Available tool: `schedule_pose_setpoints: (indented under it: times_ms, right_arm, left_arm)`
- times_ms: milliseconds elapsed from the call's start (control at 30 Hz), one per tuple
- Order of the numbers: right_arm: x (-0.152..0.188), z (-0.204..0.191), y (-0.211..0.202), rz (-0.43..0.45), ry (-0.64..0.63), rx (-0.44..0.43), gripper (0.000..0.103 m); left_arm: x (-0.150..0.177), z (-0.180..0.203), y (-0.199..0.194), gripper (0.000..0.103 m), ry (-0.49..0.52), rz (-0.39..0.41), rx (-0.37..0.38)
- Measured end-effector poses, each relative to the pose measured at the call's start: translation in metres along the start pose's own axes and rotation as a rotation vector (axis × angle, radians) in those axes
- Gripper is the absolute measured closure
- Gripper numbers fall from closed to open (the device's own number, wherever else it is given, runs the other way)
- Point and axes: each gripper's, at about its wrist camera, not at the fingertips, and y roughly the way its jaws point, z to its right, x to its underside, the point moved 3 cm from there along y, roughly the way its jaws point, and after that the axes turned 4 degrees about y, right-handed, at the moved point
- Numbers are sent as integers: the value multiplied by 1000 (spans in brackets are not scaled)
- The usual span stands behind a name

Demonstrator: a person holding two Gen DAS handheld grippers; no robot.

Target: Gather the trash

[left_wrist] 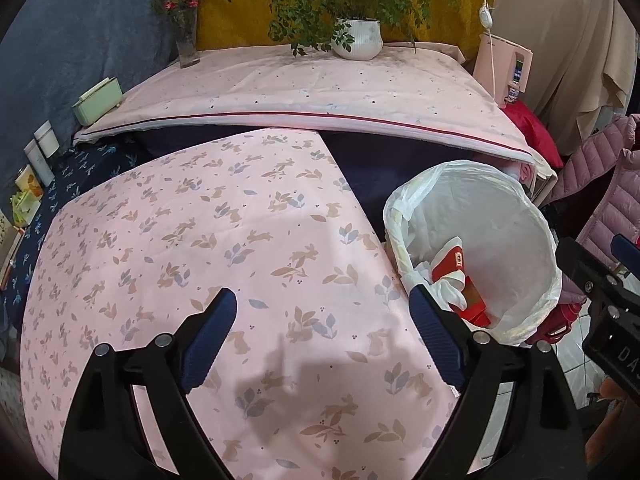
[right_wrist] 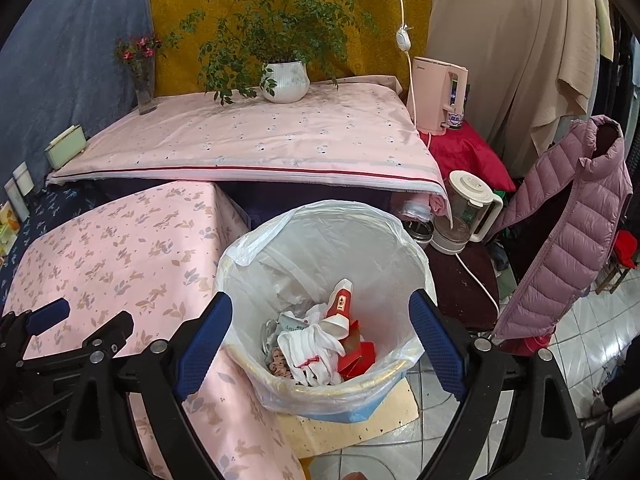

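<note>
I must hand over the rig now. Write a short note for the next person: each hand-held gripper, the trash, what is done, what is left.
Left hand-held gripper: open, empty, above the pink rabbit-print cloth.
Right hand-held gripper: open, empty, above the trash bin.
Trash: red and white wrappers and a white crumpled piece lie inside the bin's bag.
Done: these pieces are in the bin.
Left: no loose trash shows on the cloth; check places outside both views.

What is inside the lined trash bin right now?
The trash bin holds red packaging, a white crumpled cloth, a red-and-white wrapper and a small patterned scrap. Anything beneath this pile is covered.
</note>
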Motion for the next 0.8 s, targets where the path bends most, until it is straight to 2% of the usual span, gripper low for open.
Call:
schedule_pose_setpoints:
  times_ms: [67, 467, 800]
  right_arm:
    - [3, 0, -2, -2, -6, 7, 6]
    - [34, 7, 6, -46, -20, 40, 7]
    - [37, 14, -2, -27, -4, 56, 7]
  left_arm:
    - [1, -1, -2, 18, -2, 1, -1]
    - [13, -1, 1, 15, -2, -11, -15]
    - [17, 9, -3, 15, 18, 23, -22]
